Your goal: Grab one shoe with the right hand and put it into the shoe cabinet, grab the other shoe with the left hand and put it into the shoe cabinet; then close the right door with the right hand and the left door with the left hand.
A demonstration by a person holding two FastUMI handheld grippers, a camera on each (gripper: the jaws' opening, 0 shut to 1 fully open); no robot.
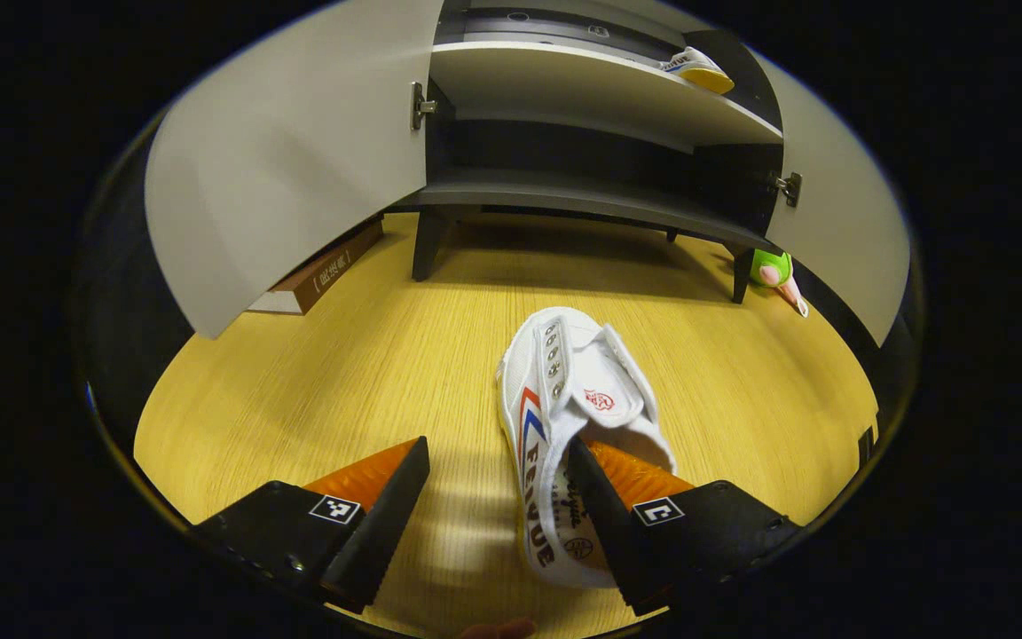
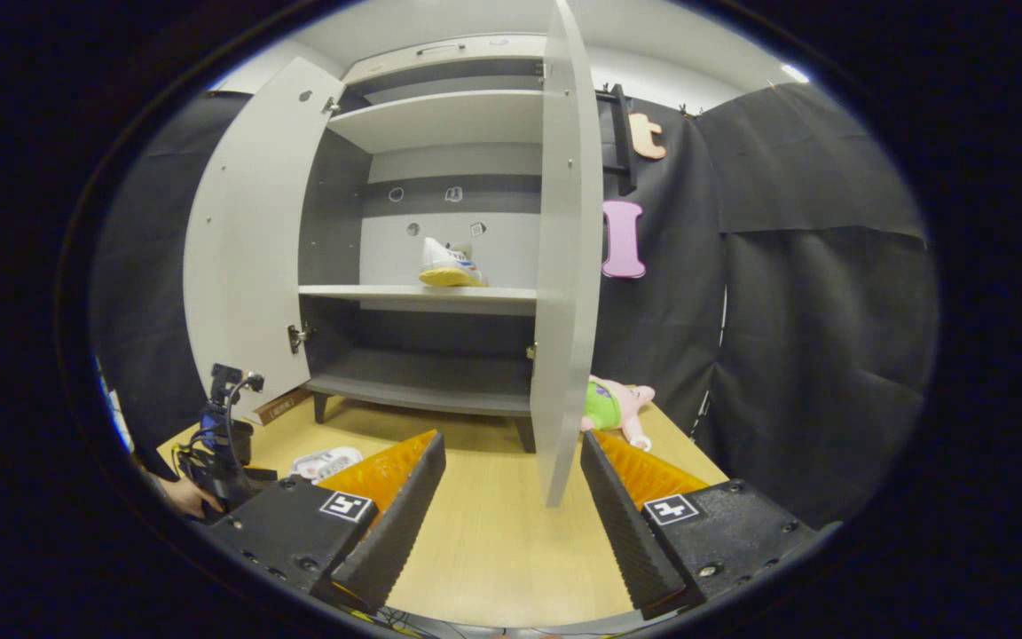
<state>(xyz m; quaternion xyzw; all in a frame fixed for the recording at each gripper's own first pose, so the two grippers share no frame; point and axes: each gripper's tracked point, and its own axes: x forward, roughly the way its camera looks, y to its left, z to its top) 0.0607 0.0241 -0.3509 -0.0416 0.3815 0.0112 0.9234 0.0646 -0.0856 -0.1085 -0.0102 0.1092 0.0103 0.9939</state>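
A white shoe (image 1: 564, 390) with a strap lies on the wooden table (image 1: 351, 373), toe toward the shoe cabinet (image 1: 600, 89). My left gripper (image 1: 499, 448) is open at its heel; the right finger (image 1: 609, 506) reaches into the shoe's opening and the shoe's side wall lies between the fingers. The other shoe (image 1: 697, 69) rests on the cabinet's middle shelf, also seen as shoe (image 2: 449, 264). My right gripper (image 2: 512, 441) hangs open and holds nothing, in front of the cabinet's right door (image 2: 564, 266). Both doors stand open, the left door (image 2: 249, 240) swung wide.
A brown book (image 1: 320, 275) lies under the left door (image 1: 289, 151). A green and pink plush toy (image 2: 617, 404) sits by the cabinet's right leg. The left gripper (image 2: 223, 435) and a hand (image 2: 183, 493) show at far left, beside the table shoe (image 2: 325, 463).
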